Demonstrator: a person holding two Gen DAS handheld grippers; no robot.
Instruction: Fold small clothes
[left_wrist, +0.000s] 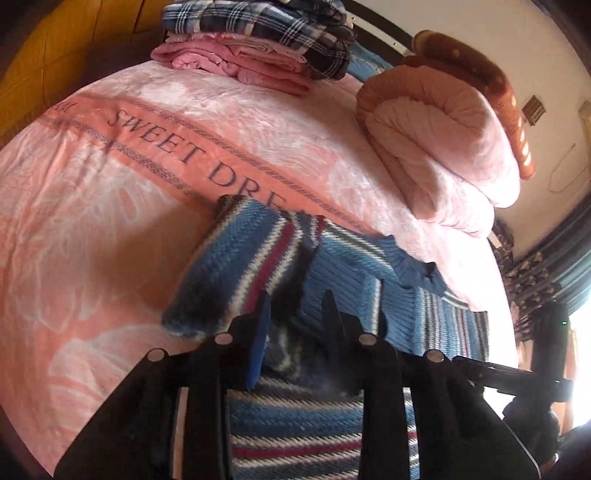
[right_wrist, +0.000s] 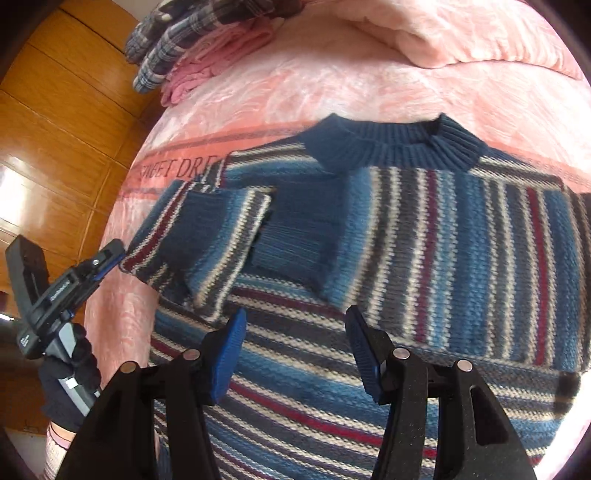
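Note:
A blue knit sweater (right_wrist: 443, 240) with white, grey and red stripes lies flat on the pink bed blanket (left_wrist: 110, 184), collar (right_wrist: 399, 147) towards the far side. One sleeve (right_wrist: 207, 236) is folded in across the chest. My left gripper (left_wrist: 297, 310) sits at the sleeve's outer folded edge (left_wrist: 236, 266), its fingers close together with knit fabric between them. In the right wrist view the left gripper (right_wrist: 116, 254) touches that edge, held by a dark-gloved hand (right_wrist: 70, 369). My right gripper (right_wrist: 295, 332) hovers wide open over the sweater's lower body, holding nothing.
A stack of folded pink and plaid clothes (left_wrist: 258, 48) sits at the far end of the bed. A rolled pink quilt (left_wrist: 443, 147) lies at the back right. A wooden wardrobe (right_wrist: 55, 129) stands left of the bed, and curtains (left_wrist: 535, 273) hang at the right.

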